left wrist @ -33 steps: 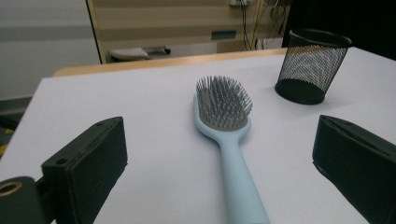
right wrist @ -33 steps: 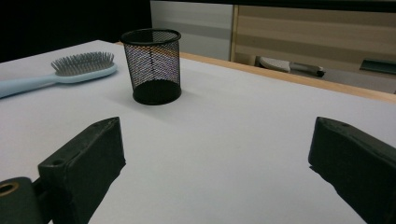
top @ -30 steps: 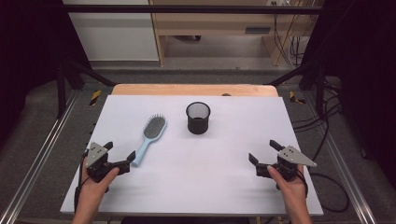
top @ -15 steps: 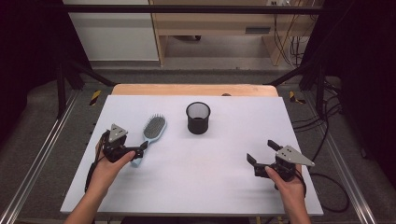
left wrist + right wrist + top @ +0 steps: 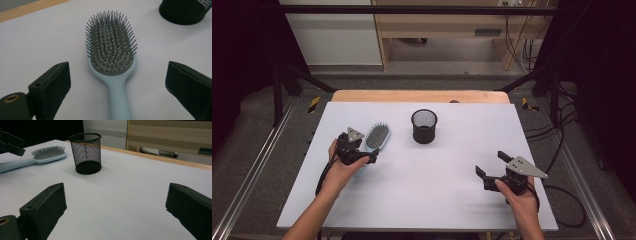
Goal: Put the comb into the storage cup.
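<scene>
The left gripper (image 5: 373, 156) has moved up over the brush (image 5: 112, 60) handle, jaws open astride it. A grasp looks next. The right gripper (image 5: 492, 165) waits, open.

tabletop (image 5: 452, 175): white sheet surface lying flat, a strip of light wood edging showing along its far side. items resting directly on it: one pale blue hairbrush (image 5: 376, 137), lying bristles-up on the left half, its head pointing toward the far edge and its handle running back toward the near side; one black wire-mesh cup (image 5: 424, 126), standing upright near the middle of the far half, to the right of the hairbrush and apart from it.
</scene>
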Demonstrator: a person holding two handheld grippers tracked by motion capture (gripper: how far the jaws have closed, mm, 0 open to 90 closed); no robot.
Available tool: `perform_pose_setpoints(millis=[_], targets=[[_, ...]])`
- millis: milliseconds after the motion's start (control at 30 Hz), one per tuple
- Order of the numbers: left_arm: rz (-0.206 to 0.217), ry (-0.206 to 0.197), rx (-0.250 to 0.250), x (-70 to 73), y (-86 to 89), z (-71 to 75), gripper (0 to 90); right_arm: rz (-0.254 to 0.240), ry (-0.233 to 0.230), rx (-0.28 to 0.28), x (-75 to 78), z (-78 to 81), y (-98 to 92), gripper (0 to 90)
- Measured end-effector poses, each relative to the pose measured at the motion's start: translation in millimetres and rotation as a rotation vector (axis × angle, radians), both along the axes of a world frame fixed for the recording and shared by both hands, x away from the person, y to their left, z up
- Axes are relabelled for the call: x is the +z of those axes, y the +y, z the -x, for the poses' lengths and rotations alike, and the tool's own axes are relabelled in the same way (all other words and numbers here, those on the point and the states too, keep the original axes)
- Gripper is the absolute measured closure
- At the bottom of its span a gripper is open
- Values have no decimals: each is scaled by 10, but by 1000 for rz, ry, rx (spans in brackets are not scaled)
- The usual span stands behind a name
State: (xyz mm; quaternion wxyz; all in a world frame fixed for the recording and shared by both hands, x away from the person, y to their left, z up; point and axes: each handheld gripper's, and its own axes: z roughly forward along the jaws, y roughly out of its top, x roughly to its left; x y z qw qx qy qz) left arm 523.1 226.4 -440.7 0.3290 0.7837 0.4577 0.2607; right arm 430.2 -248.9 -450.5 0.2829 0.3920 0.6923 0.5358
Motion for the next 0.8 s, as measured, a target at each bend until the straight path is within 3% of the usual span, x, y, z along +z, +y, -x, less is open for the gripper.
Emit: perform_pose_setpoints(millis=[267,533,633,800], targets=[[-36,43,-7,-42,-56,-19,76,-4,9,1,0,-5,6,33],[-23,93,-20,-67,-39,-39,181,-6,14,0,1,-6,4,33],[-6,130,-18,-99,-26,-57,250,-5,18,4,-3,-9,5,33],[3,149,-11,-123,-30,-80,325,-6,18,6,-2,-9,3,34]])
